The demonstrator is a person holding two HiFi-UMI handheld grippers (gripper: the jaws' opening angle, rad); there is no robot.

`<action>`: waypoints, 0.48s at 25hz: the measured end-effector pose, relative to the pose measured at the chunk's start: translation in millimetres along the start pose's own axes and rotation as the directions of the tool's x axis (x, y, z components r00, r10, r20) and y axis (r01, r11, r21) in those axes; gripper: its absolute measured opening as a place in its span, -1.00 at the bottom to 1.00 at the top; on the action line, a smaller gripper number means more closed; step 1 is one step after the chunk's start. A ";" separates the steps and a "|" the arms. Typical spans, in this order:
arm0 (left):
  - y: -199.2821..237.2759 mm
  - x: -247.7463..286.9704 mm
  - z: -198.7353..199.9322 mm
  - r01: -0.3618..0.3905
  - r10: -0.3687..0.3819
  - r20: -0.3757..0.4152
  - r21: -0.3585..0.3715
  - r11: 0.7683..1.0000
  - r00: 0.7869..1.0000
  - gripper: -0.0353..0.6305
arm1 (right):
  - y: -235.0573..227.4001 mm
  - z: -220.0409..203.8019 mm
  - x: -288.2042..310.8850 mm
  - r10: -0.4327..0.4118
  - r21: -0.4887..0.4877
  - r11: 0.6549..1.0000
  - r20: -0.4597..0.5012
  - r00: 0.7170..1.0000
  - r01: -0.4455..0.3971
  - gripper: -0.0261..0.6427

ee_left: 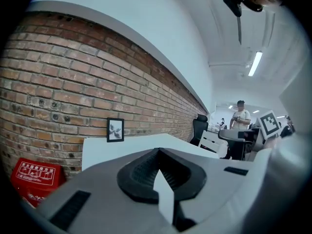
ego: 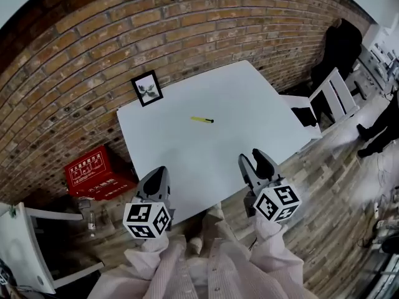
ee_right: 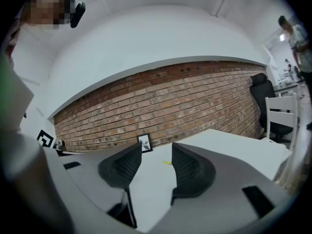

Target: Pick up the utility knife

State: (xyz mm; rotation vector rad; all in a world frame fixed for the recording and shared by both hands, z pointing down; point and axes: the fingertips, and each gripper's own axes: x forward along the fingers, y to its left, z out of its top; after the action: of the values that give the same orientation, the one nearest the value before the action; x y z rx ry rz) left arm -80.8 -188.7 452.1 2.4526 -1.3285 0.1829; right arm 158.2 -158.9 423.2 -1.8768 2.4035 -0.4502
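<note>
Utility knife point(ego: 202, 119), yellow, lies flat near the middle of the white table point(ego: 262, 98), well ahead of both your grippers and untouched. From the left: a red box point(ego: 92, 172) sits on the floor by the brick wall point(ego: 81, 48). Your left gripper point(ego: 159, 173) hovers at the table's near edge, jaws pressed together with nothing between them. A black-framed picture point(ego: 147, 88) stands at the table's far-left corner. Your right gripper point(ego: 257, 159) hangs over the near edge, jaws moderately parted and empty, the knife lying far beyond them. A white chair point(ego: 333, 95) stands right of the table.
</note>
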 end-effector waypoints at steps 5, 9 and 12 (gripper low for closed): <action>2.5 35.8 4.5 -0.029 0.029 -0.021 -0.027 0.999 0.999 -0.91 | -17.2 5.5 45.2 0.064 -0.012 0.998 -0.047 0.997 -0.065 -0.39; 9.5 59.6 7.0 -0.061 0.059 -0.034 -0.046 0.997 0.998 -0.91 | -24.9 6.4 78.3 0.121 -0.021 0.992 -0.089 0.989 -0.124 -0.39; 13.7 76.3 7.5 -0.082 0.080 -0.045 -0.050 0.995 0.996 -0.91 | -31.7 5.8 99.9 0.161 -0.015 0.986 -0.116 0.980 -0.164 -0.39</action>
State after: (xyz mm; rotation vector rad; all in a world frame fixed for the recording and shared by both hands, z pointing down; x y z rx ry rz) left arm -50.3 -258.3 469.1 2.3410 -1.3976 0.2169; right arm 163.6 -262.5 439.2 -1.6885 2.6210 -0.5321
